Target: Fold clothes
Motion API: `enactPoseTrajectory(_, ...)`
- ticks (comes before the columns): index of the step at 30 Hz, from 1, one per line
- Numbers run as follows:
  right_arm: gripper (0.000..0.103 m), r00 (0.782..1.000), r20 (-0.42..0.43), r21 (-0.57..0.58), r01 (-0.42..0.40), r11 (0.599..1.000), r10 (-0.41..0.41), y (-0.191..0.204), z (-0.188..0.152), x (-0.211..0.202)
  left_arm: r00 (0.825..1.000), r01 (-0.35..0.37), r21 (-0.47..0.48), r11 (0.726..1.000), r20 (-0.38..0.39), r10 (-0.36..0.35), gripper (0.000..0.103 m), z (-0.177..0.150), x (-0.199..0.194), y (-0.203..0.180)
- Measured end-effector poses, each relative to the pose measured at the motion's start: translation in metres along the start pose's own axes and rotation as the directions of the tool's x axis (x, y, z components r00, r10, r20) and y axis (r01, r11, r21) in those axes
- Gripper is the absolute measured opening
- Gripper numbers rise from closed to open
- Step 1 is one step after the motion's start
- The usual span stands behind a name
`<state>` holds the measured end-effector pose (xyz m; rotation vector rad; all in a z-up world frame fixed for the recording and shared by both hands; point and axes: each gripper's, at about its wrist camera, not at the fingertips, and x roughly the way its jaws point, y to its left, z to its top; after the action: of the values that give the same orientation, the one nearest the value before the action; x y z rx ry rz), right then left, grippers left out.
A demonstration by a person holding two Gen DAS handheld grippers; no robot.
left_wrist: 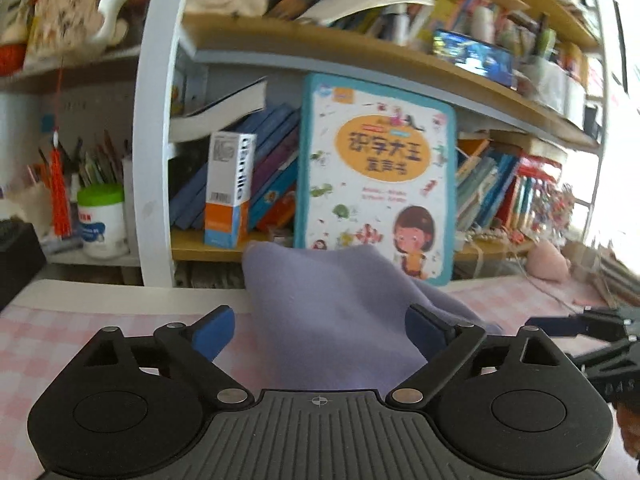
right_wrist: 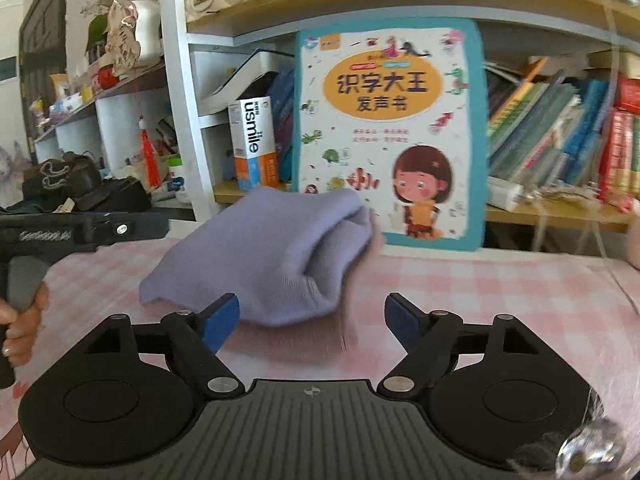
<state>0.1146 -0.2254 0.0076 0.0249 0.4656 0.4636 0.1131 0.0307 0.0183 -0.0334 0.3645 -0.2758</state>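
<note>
A folded lilac knit garment (right_wrist: 276, 256) lies in a thick bundle on the pink checked tablecloth (right_wrist: 500, 292), its far end against a children's book. In the left wrist view the garment (left_wrist: 332, 316) reaches between the blue pads of my left gripper (left_wrist: 320, 330), whose jaws stand wide open around it. My right gripper (right_wrist: 312, 318) is open and empty, just in front of the garment's near fold. The left gripper's body shows at the left edge of the right wrist view (right_wrist: 60, 232), and the right gripper's at the right edge of the left wrist view (left_wrist: 592, 328).
A large teal-edged children's book (right_wrist: 386, 132) stands upright against the bookshelf right behind the garment. A white and orange box (right_wrist: 254, 142) and rows of books (right_wrist: 560, 132) fill the shelf. A dark hat (right_wrist: 60, 184) and a green-lidded tub (left_wrist: 102, 220) sit at the left.
</note>
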Motion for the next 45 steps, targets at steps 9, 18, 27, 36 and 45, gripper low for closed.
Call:
enactPoseTrajectory(9,0.091,0.991,0.037,-0.028,0.132,0.991,-0.131,0.003,-0.024,-0.032,0.997,-0.072,0.062,0.995,-0.01,0.073,0.1,-0.023,-0.017,-0.034)
enactPoseTrajectory(18,0.102,0.98,0.063,-0.016,0.189,0.982,-0.188,0.001,-0.03,-0.038,0.993,-0.115,0.092,0.989,-0.017,0.117,0.101,-0.038,-0.016,-0.044)
enactPoseTrajectory(27,0.103,0.981,0.037,-0.017,0.189,0.982,-0.188,0.013,-0.04,-0.046,0.992,-0.112,0.033,0.993,-0.05,0.113,0.102,-0.047,-0.026,-0.04)
enactPoseTrajectory(36,0.103,0.982,0.005,-0.154,0.19,0.97,-0.191,0.037,-0.042,-0.039,0.992,-0.113,0.079,0.99,-0.052,0.117,0.103,-0.052,-0.031,-0.048)
enactPoseTrajectory(45,0.103,0.98,-0.015,-0.14,0.195,0.971,-0.199,0.033,-0.042,-0.035,0.991,-0.11,0.065,0.992,-0.076,0.115,0.103,-0.052,-0.027,-0.045)
